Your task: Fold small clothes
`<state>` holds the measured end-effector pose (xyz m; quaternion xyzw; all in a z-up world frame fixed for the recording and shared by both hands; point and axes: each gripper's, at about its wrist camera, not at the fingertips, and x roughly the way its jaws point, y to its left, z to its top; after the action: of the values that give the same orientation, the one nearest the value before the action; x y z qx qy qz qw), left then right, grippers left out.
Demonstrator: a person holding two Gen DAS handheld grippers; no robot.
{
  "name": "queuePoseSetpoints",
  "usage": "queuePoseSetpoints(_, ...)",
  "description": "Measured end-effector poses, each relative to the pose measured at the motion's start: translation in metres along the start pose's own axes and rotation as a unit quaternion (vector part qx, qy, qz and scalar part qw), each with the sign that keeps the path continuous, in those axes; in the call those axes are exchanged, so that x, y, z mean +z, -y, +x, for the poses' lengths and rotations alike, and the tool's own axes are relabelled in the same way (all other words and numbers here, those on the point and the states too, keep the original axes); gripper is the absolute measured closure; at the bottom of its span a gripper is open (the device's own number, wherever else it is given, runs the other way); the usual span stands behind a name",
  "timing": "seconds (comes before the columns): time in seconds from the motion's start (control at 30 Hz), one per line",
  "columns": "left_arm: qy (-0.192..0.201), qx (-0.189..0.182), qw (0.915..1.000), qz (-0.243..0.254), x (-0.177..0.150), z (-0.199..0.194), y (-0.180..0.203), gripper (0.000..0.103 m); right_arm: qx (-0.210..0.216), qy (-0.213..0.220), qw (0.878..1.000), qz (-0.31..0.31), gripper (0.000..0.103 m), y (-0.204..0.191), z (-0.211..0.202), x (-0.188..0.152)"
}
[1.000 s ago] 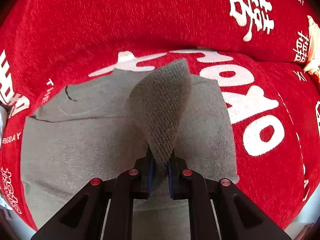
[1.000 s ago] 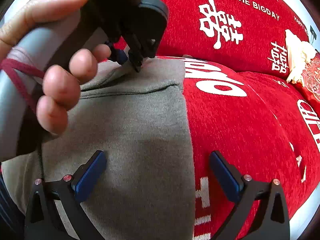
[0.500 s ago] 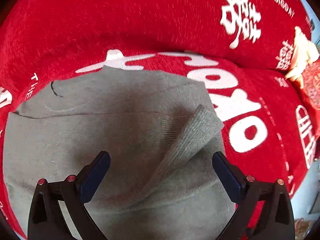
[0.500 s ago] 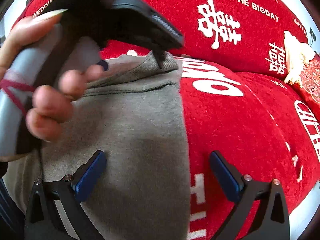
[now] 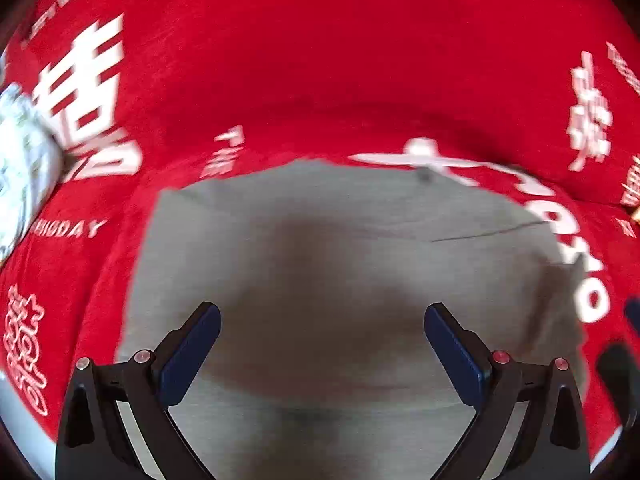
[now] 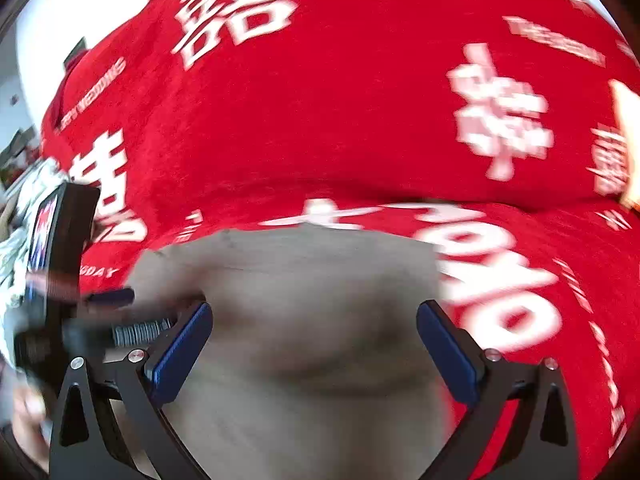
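- Grey knit garment (image 5: 340, 280) lies flat on the red cover (image 5: 320, 80), filling the lower middle of both wrist views; its far edge runs from about 10 o'clock to 2 o'clock, and a dark shadow sits on its middle.
- Left gripper (image 5: 322, 344) hangs above the cloth with its jaws spread wide and nothing between the blue pads (image 5: 192, 354); the garment is seen through the gap.
- Right gripper (image 6: 314, 344) is likewise wide apart and empty over the same cloth, red cover showing past its 3 o'clock side.
- In the right wrist view the left gripper's black body shows blurred at 9 o'clock, with part of a hand (image 6: 24, 412) below it at 8 o'clock.
- White characters and lettering (image 6: 500, 112) mark the cover from 10 to 3 o'clock.
- A pale patterned cloth (image 5: 20, 168) lies at 9 o'clock in the left view, too blurred to identify.
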<state>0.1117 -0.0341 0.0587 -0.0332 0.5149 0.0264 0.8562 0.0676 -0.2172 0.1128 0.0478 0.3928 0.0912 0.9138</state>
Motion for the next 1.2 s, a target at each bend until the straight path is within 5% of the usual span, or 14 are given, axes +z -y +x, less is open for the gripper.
queuePoseSetpoints(0.17, -0.028, 0.008, 0.9987, -0.043, -0.009, 0.021, -0.049, 0.001, -0.003, -0.075, 0.996, -0.037, 0.001, -0.040, 0.062, 0.011)
queuePoseSetpoints(0.3, -0.031, 0.013, 0.9986, -0.040, -0.019, 0.032, -0.065, 0.001, -0.102, -0.130, 0.985, -0.039, 0.001, -0.023, 0.084, -0.007)
queuePoseSetpoints(0.5, -0.006, 0.020, 0.9998, 0.005, -0.032, 0.022, -0.055, 0.001, -0.082, -0.121, 0.989, 0.036, 0.001, 0.029, 0.045, -0.045)
queuePoseSetpoints(0.73, 0.018, -0.002, 0.9996, 0.024, -0.023, 0.007, -0.041, 0.001, -0.097, -0.031, 0.995, 0.009, 0.001, 0.000, 0.004, -0.028)
queuePoseSetpoints(0.97, 0.000, 0.000, 1.0000, 0.006, -0.028, 0.027, -0.060, 0.001, -0.080, -0.084, 0.991, -0.068, 0.001, -0.063, 0.078, -0.010)
queuePoseSetpoints(1.2, 0.002, 0.000, 0.9998, 0.018, -0.030, 0.030, -0.062, 0.001, -0.123, -0.110, 0.986, 0.032, 0.001, 0.004, 0.079, -0.033)
